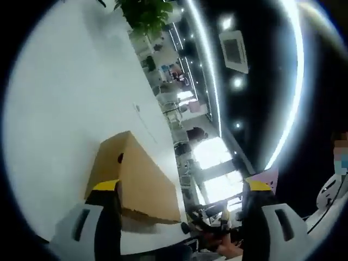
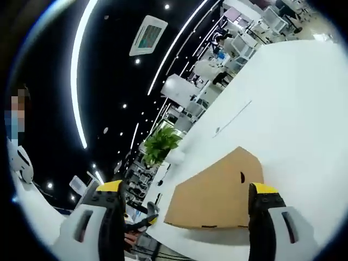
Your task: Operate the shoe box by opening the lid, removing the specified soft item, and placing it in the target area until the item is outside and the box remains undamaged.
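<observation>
A brown cardboard shoe box (image 1: 138, 176) lies on the white table (image 1: 65, 109) with its lid down, a small dark hole on its side. The left gripper (image 1: 182, 190) is open, its yellow-tipped jaws standing wide apart; the box sits just past the left jaw. In the right gripper view the same shoe box (image 2: 217, 196) lies on the white table (image 2: 288, 103) between the spread jaws of the right gripper (image 2: 187, 193), which is open and holds nothing. Both views are strongly rolled.
A green potted plant (image 1: 144, 13) stands at the table's far end, the plant (image 2: 160, 144) also seen beyond the box. Office desks, chairs and ceiling light strips lie behind. A person (image 1: 340, 163) stands at the edge.
</observation>
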A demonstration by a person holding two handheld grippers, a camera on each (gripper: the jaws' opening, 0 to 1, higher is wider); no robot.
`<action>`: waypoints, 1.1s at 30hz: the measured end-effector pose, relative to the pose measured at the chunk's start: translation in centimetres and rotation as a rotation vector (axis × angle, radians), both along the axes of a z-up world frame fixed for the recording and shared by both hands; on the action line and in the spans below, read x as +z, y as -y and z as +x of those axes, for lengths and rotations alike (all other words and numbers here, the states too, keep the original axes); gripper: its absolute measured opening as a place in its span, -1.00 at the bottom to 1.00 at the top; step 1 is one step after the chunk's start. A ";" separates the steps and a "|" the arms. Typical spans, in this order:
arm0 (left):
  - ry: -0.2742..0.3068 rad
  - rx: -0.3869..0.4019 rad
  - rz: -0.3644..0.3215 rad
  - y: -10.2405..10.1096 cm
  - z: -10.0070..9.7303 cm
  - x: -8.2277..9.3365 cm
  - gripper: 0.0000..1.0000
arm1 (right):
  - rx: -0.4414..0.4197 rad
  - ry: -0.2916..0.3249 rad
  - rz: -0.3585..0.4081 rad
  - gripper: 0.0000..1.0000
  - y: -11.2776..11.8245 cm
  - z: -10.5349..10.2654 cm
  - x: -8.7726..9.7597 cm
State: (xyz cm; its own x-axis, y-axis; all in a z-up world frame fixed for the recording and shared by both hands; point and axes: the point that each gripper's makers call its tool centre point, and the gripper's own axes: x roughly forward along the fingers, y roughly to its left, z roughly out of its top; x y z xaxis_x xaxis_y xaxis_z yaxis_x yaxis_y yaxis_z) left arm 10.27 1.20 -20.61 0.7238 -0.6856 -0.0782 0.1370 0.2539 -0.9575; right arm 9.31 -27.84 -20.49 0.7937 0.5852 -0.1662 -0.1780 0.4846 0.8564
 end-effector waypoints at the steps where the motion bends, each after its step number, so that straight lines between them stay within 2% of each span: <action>1: -0.002 0.000 0.002 -0.2 -0.1 -0.1 0.69 | 0.020 -0.020 0.068 0.71 -0.2 -0.6 0.2; 2: -0.028 -0.003 0.007 -0.7 -0.4 -0.7 0.67 | 0.004 -0.002 0.080 0.68 0.0 -0.6 0.3; 4: -0.044 0.021 0.013 -1.4 -0.5 -1.2 0.76 | -0.033 -0.048 0.082 0.67 0.6 -0.8 -0.7; 6: -0.069 0.034 0.016 -2.0 -0.7 -1.9 0.73 | -0.040 -0.047 0.097 0.63 0.8 -1.1 -1.1; 7: -0.081 0.037 0.017 -2.0 -0.8 -2.2 0.70 | -0.048 -0.079 0.124 0.59 0.8 -1.4 -1.5; 9: -0.098 0.042 0.021 -2.0 -1.1 -2.8 0.51 | -0.052 -0.077 0.165 0.46 0.9 -1.5 -1.5; 10: -0.127 0.015 -0.011 -1.6 -1.8 -3.1 0.34 | -0.049 -0.097 0.190 0.37 0.9 -1.8 -1.9; 11: -0.132 0.005 -0.024 -1.4 -2.2 -3.2 0.25 | -0.031 -0.103 0.211 0.22 0.7 -2.1 -1.9; 13: -0.133 0.032 -0.023 -1.6 -2.3 -4.0 0.38 | -0.018 -0.125 0.259 0.11 0.4 -2.6 -2.4; 14: -0.202 0.045 -0.035 -1.4 -3.0 -5.1 0.31 | 0.007 -0.154 0.351 0.10 -0.2 -3.3 -2.5; 15: -0.210 0.058 -0.048 -1.4 -3.2 -5.4 0.19 | 0.019 -0.160 0.391 0.10 -0.4 -3.6 -2.5; 16: -0.258 0.079 -0.048 -1.6 -3.4 -6.2 0.12 | 0.028 -0.182 0.433 0.09 -0.8 -4.0 -2.8; 17: -0.287 0.104 -0.042 -1.6 -3.7 -6.9 0.12 | 0.029 -0.214 0.476 0.06 -1.0 -4.4 -3.4; 18: -0.275 0.101 -0.041 -1.5 -3.8 -7.0 0.14 | 0.023 -0.237 0.499 0.02 -1.1 -4.7 -3.9; 20: -0.318 0.056 -0.023 -0.8 -4.6 -7.8 0.14 | -0.015 -0.242 0.499 -0.01 -0.7 -4.6 -4.8; 21: -0.302 0.047 0.001 -0.5 -4.9 -8.0 0.13 | -0.045 -0.245 0.484 -0.01 -0.6 -4.9 -5.6; 22: -0.314 0.041 0.002 -0.1 -5.1 -8.2 0.13 | -0.051 -0.247 0.489 -0.01 -0.6 -4.9 -5.7; 23: -0.317 0.041 -0.008 0.1 -5.3 -8.3 0.12 | -0.058 -0.274 0.502 -0.01 -0.8 -5.1 -6.2; 26: -0.352 0.040 -0.037 0.3 -5.2 -9.1 0.00 | -0.060 -0.287 0.490 -0.01 -1.2 -5.3 -6.8; 28: -0.368 0.041 -0.021 0.8 -5.1 -9.4 -0.02 | -0.064 -0.306 0.483 -0.01 -1.5 -5.3 -7.5; 31: -0.362 0.016 -0.003 1.5 -4.9 -9.5 -0.02 | -0.082 -0.314 0.496 0.02 -1.6 -5.0 -7.7; 33: -0.350 0.016 0.035 1.8 -4.6 -9.7 0.02 | -0.099 -0.327 0.498 0.02 -2.1 -4.8 -7.6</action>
State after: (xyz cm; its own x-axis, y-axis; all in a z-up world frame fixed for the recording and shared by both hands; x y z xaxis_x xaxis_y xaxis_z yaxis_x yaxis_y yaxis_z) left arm 5.72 -0.56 -30.30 0.6597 -0.6667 -0.3469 -0.2025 0.2868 -0.9363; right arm 4.51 -25.76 -28.11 0.8020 0.5817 -0.1359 0.1583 0.0123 0.9873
